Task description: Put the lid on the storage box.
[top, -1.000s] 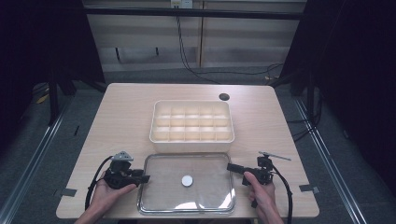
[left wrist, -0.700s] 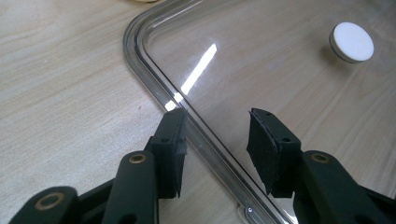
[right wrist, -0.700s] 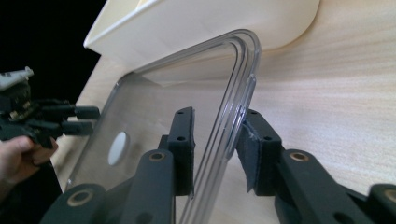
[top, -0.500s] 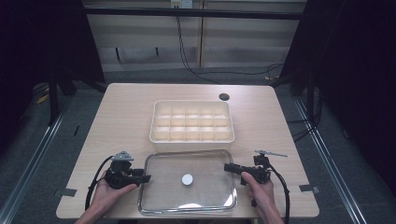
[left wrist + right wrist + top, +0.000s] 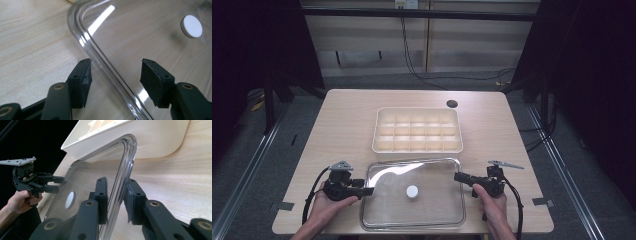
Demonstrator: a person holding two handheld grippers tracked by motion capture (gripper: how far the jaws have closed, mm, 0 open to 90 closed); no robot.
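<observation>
A clear rectangular lid (image 5: 432,210) with a white knob (image 5: 412,191) lies flat at the table's near edge. Just beyond it stands a cream compartment box (image 5: 417,130). My left gripper (image 5: 366,190) is at the lid's left edge. In the left gripper view it (image 5: 116,80) is open, with the lid's rim (image 5: 100,65) running between its jaws and the knob (image 5: 191,26) farther in. My right gripper (image 5: 458,176) is at the lid's right edge. In the right gripper view it (image 5: 116,200) is shut on the rim (image 5: 125,170).
The wooden table (image 5: 347,125) has a small black round spot (image 5: 452,104) behind the box. The box's wall (image 5: 150,135) rises close behind the lid in the right gripper view, which also has the left gripper (image 5: 56,183) across the lid. Dark floor and cables surround the table.
My right gripper has edged in onto the lid's right rim. The left gripper and the lid have stayed about where they were.
</observation>
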